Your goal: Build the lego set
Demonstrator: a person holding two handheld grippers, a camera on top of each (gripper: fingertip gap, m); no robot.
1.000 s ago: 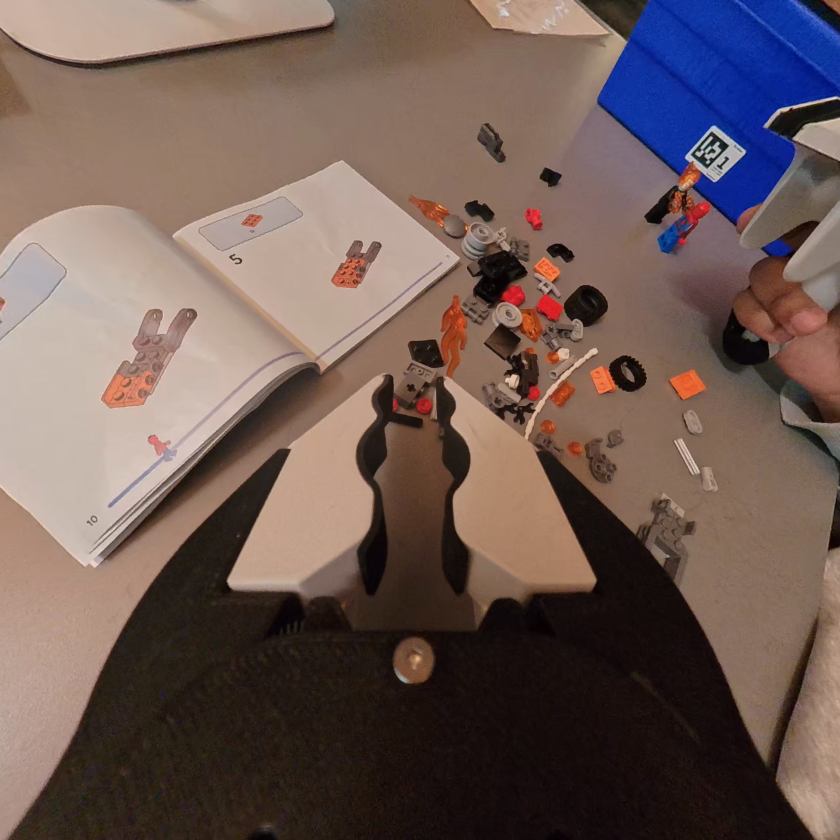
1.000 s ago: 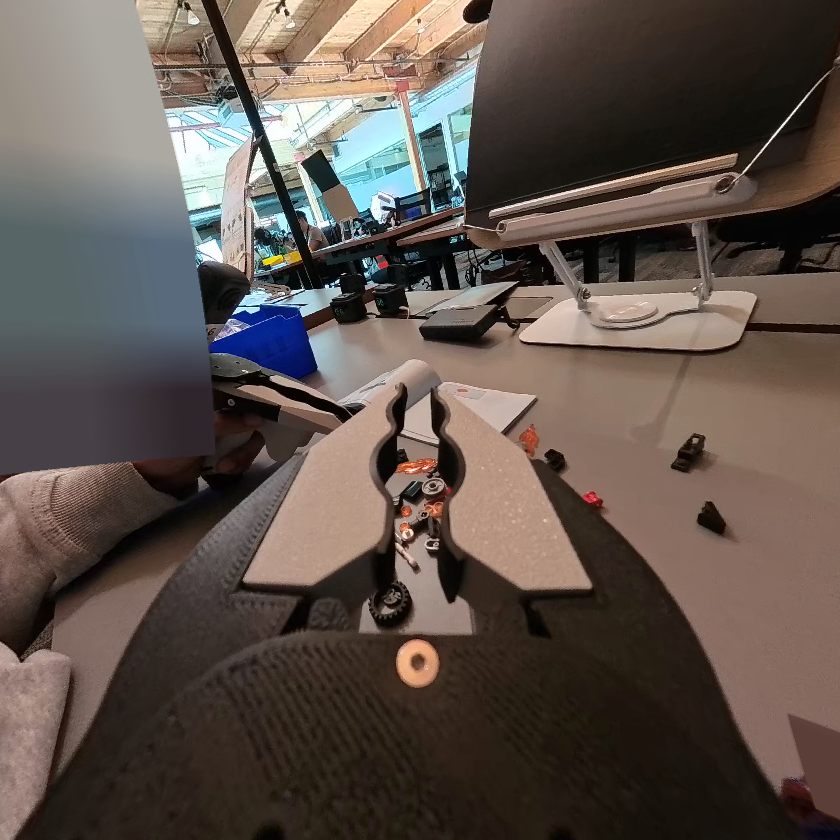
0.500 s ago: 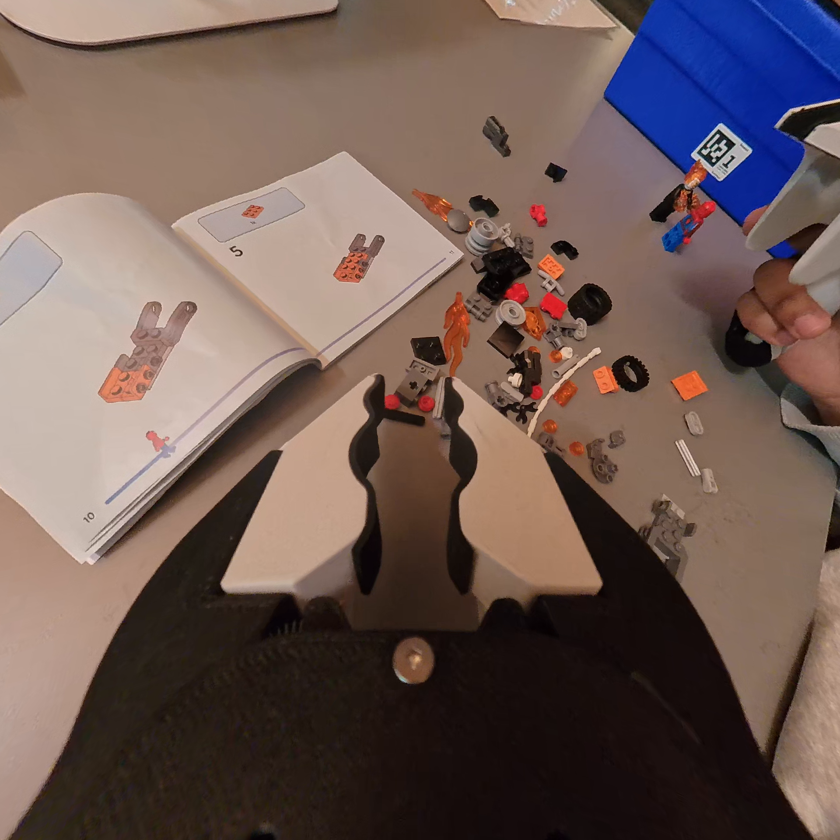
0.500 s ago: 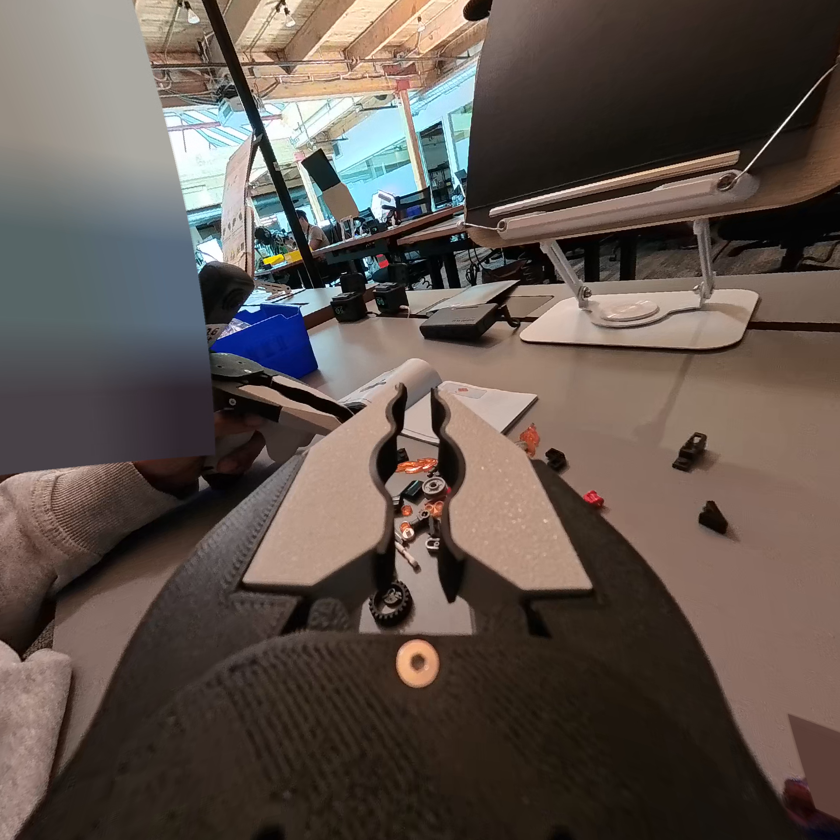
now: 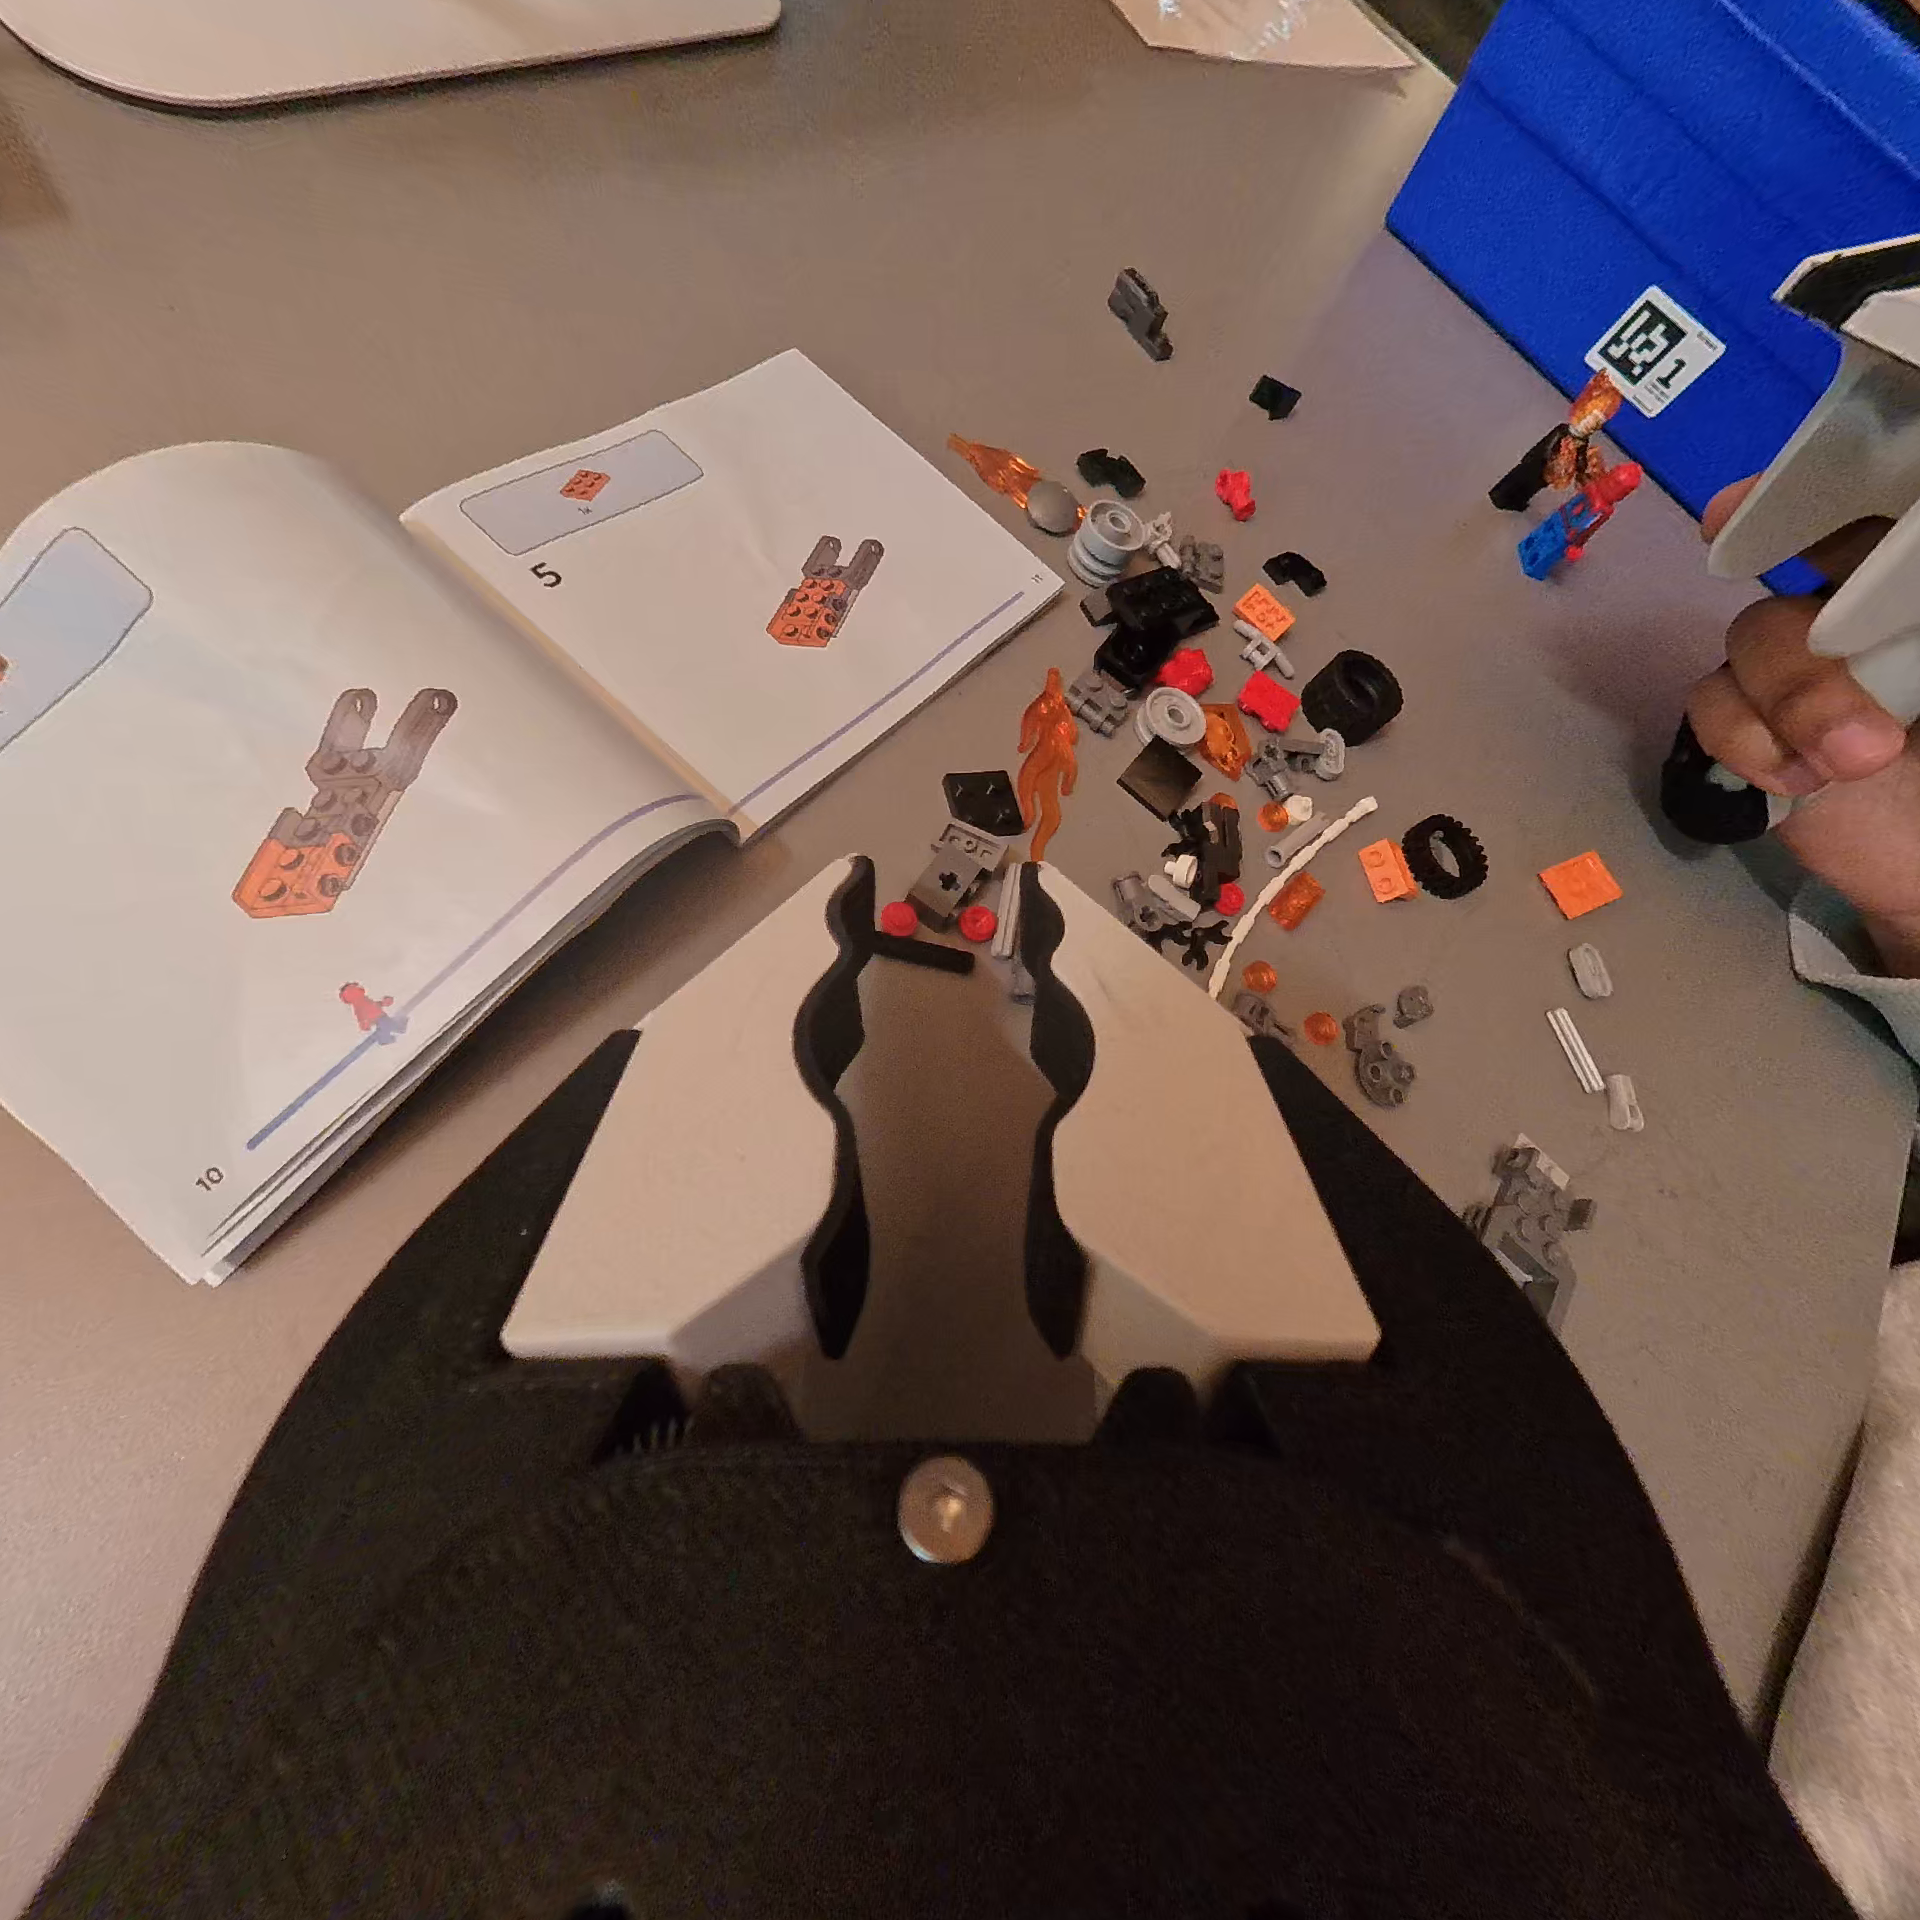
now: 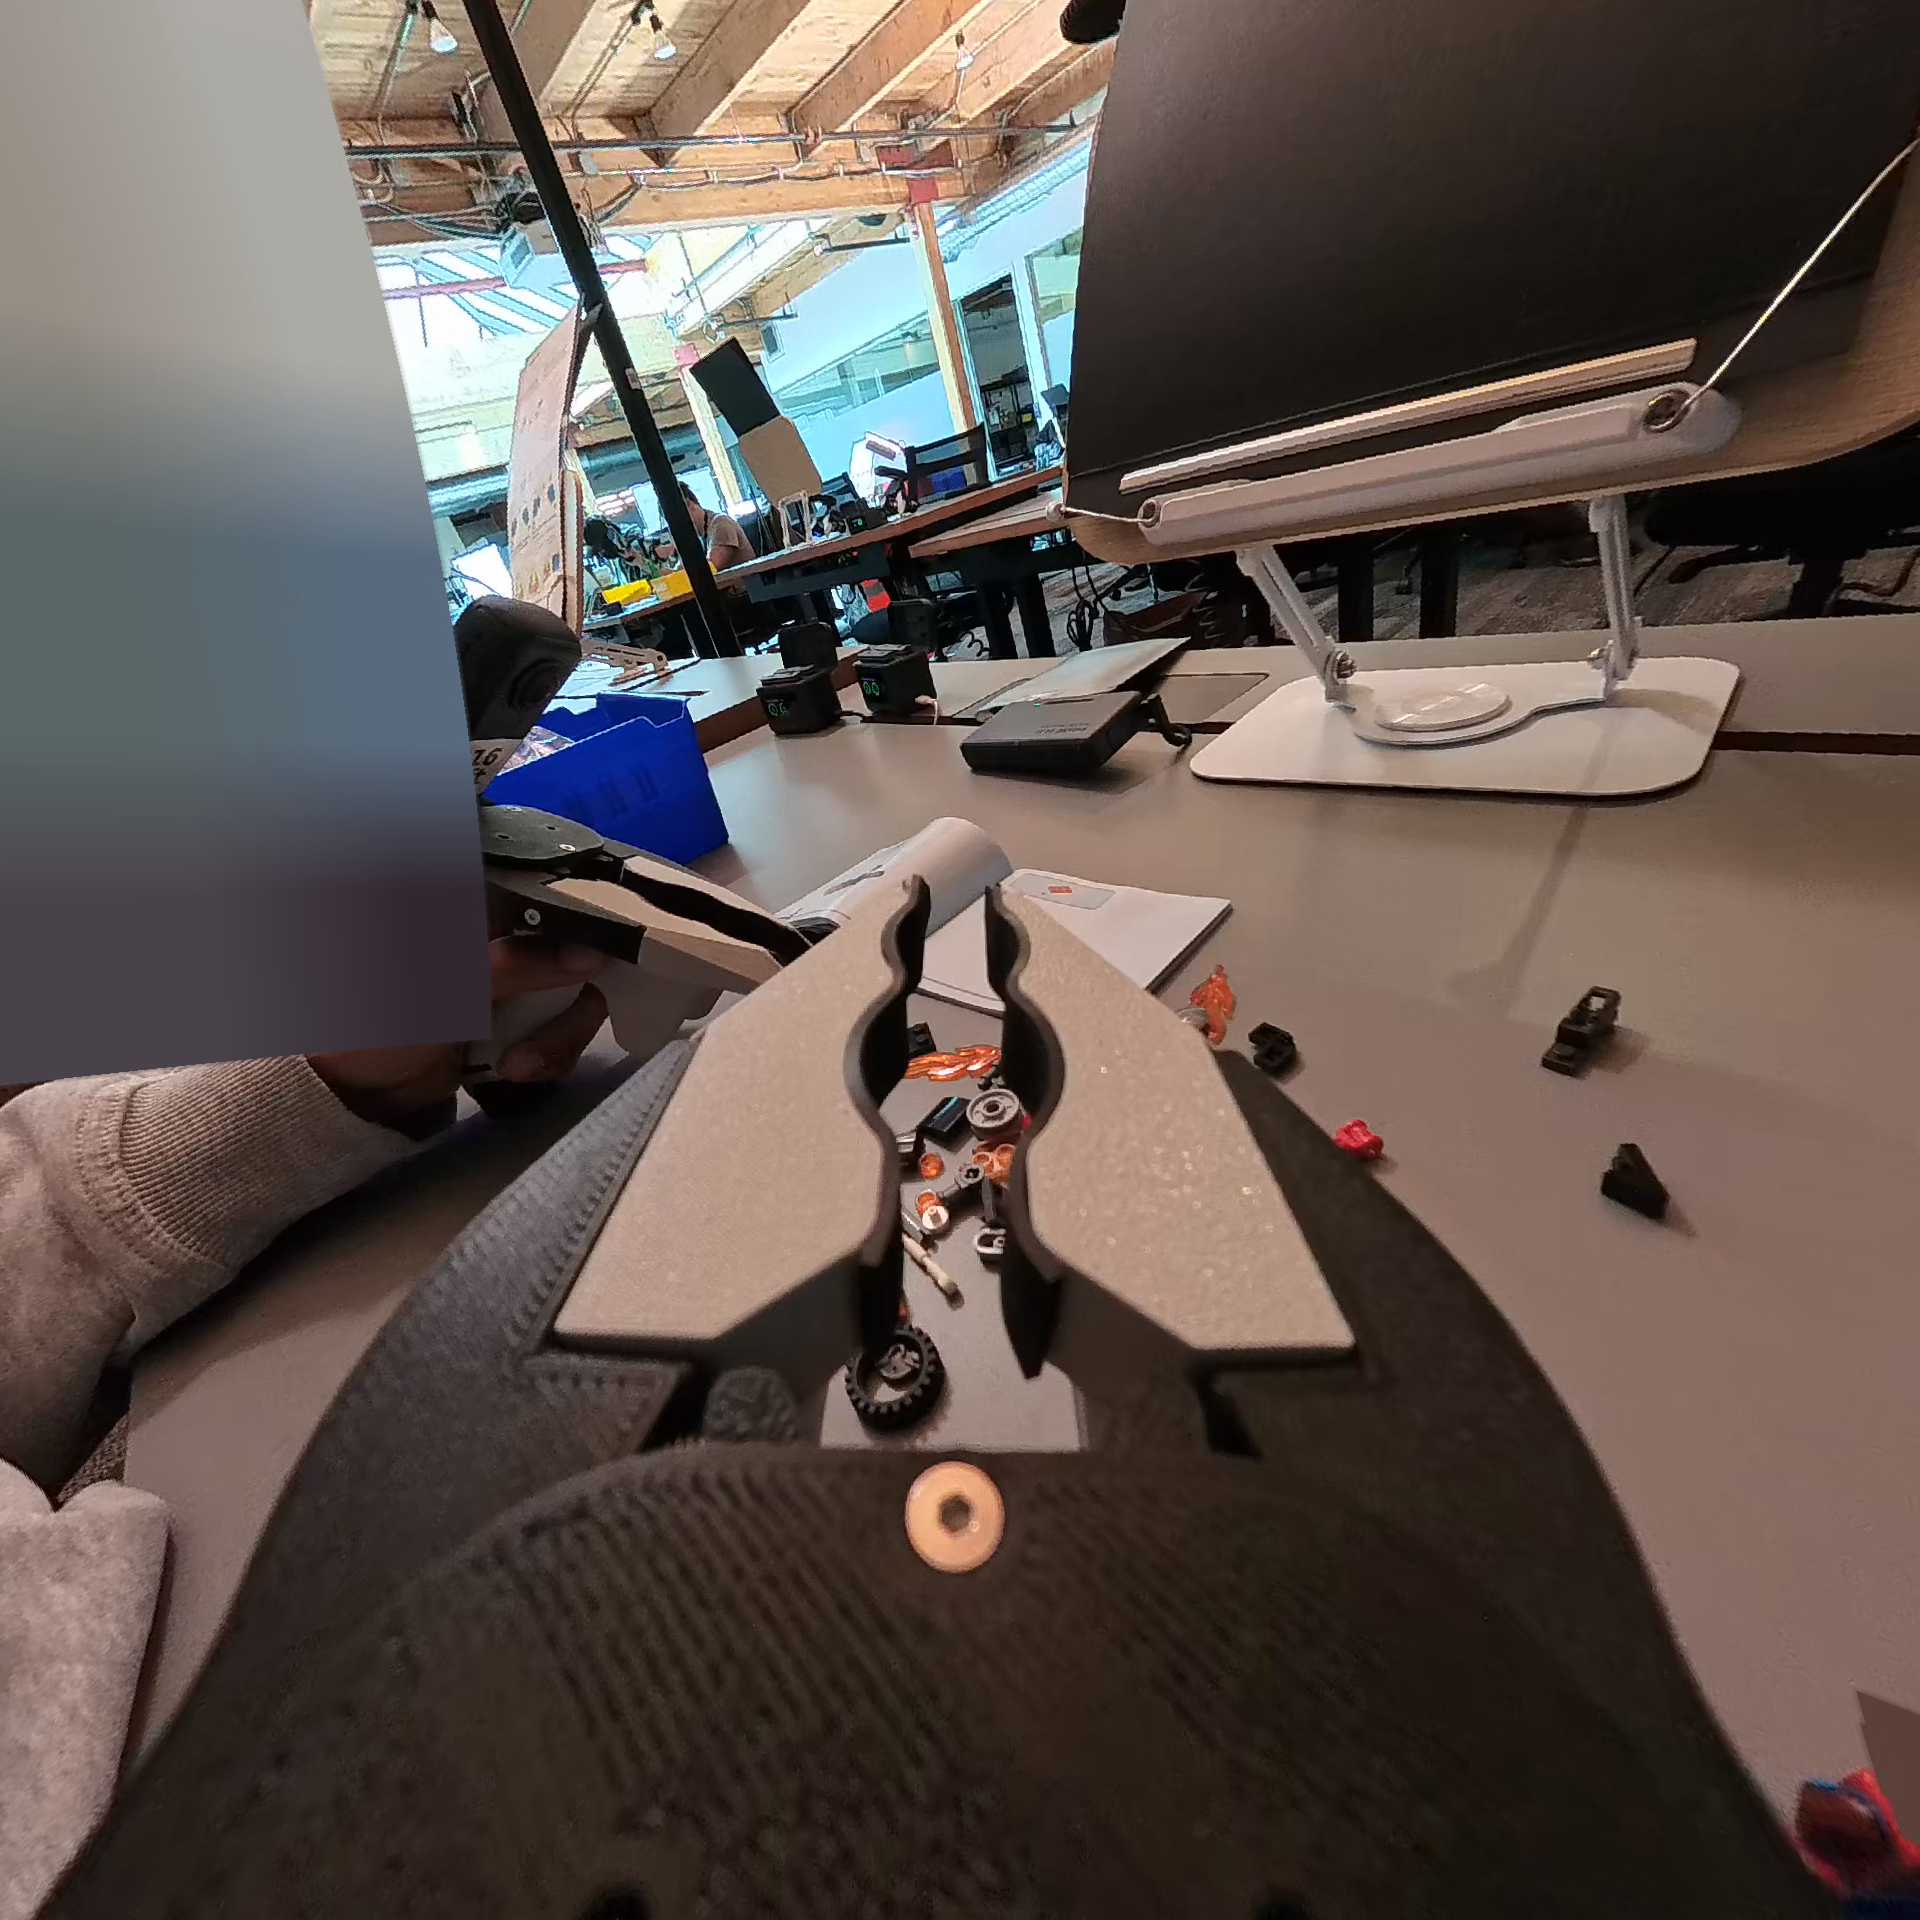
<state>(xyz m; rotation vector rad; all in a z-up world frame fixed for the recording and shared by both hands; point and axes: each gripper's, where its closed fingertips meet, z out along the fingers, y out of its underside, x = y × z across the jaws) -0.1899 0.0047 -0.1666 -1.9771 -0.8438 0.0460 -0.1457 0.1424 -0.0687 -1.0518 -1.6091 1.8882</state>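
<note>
Loose lego pieces (image 5: 1195,727) lie scattered on the grey table, right of the open instruction booklet (image 5: 520,727). My left gripper (image 5: 943,883) is open and empty, low over the near edge of the pile. A grey piece with a cross hole (image 5: 951,878), two red studs and a black bar lie between its tips. My right gripper (image 6: 956,891) is narrowly open and empty, above the pile, with a small black tyre (image 6: 891,1377) showing between its fingers. The booklet (image 6: 1091,925) lies beyond it. The left gripper (image 6: 665,925) shows at the left of the right wrist view.
A blue bin (image 5: 1662,156) stands at the far right with two minifigures (image 5: 1569,468) in front of it. A hand (image 5: 1797,727) holds the right gripper there. A monitor stand base (image 6: 1455,727) and a black box (image 6: 1049,732) sit farther back. A grey assembly (image 5: 1527,1216) lies near the table edge. Spacing between my two grippers at the tips: around 20 centimeters.
My left gripper has opened wider and drawn back slightly from the pile. The right gripper has hardly moved.
</note>
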